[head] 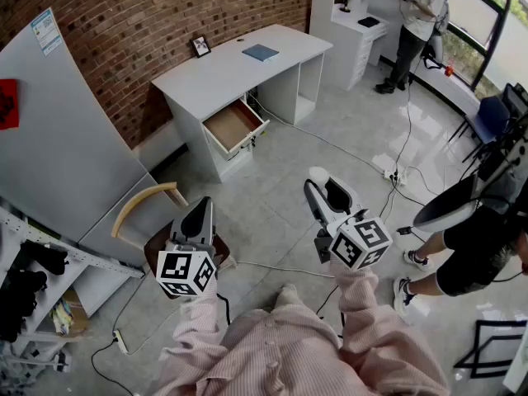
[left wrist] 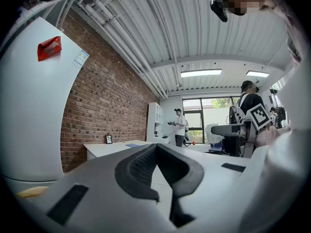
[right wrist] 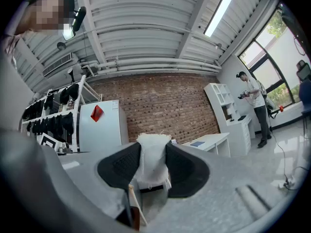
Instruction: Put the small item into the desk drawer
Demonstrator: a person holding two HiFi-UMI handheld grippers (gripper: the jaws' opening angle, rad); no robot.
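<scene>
OK, right hand-held gripper (head: 323,190) was clamped on the small item (right wrist: 152,160): white, soft-looking, squeezed between both pads and poking out past the tips. Left hand-held gripper (head: 200,210) had its jaws pressed together with nothing in them. Both were held level, side by side over the grey floor (head: 280,180), apart from each other, on pink-striped sleeves (head: 355,304). A wooden chair (head: 147,200) sat just left of the left one, and a cable (head: 272,266) ran across the floor below them.

Further out, the white desk (head: 198,118) stood against the brick wall (head: 148,15). Its drawer (head: 233,125) was pulled out with the wooden bottom showing and nothing visible inside. The item was up in the air, well short of the drawer.

On the tabletop (head: 231,68): a blue book (head: 261,52) near the right end and a small picture frame (head: 200,46) at the back edge by the wall. One person (head: 415,23) stood at the far white shelving unit (head: 355,31), another person (head: 470,246) at the right edge of the head view.
</scene>
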